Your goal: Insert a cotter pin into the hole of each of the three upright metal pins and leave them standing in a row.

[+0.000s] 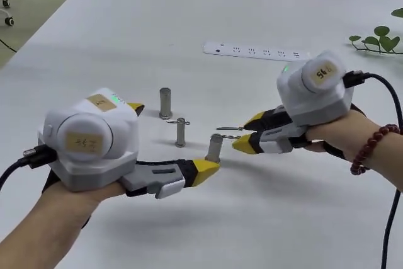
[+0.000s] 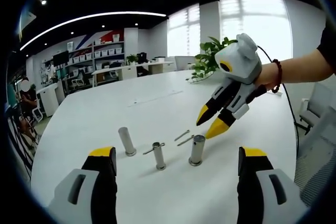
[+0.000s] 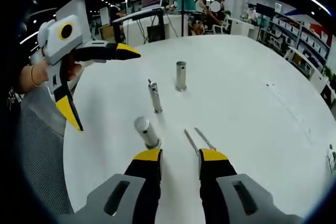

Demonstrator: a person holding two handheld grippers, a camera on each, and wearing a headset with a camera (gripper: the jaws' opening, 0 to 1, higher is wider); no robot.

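**Head view.** The left gripper (image 1: 170, 138) stood with its jaws spread wide and held nothing. One tip was near the far metal pin (image 1: 165, 103) and the other just beside the near metal pin (image 1: 214, 147). The right gripper (image 1: 247, 132) had its jaws parted by a narrow gap and also held nothing. Its tips sat just beside two loose cotter pins (image 1: 229, 133) lying flat on the white table (image 1: 126, 29). The middle metal pin (image 1: 181, 134) carried a fitted cotter pin (image 1: 178, 121) through its top. All three metal pins stood upright in a slanting row.

**Left gripper view.** The three metal pins stood ahead of the view's own open jaws. The loose cotter pins lay between the near metal pin and the right gripper's yellow tips.

**Right gripper view.** The loose cotter pins lay just ahead of the view's own jaws, one reaching the right-hand tip; contact could not be judged. The near metal pin stood just beside the left-hand jaw.

**Handling (judgement).** The cotter pins looked thin, light, stiff and smooth. Lying flat, they would probably skate or flick under a careless pinch. Each was best taken at its looped head, leaving the legs free to enter the hole. The metal pins looked dense but narrow-footed, so a sideways push could topple one. The near one was best steadied low on its shank, below the hole.
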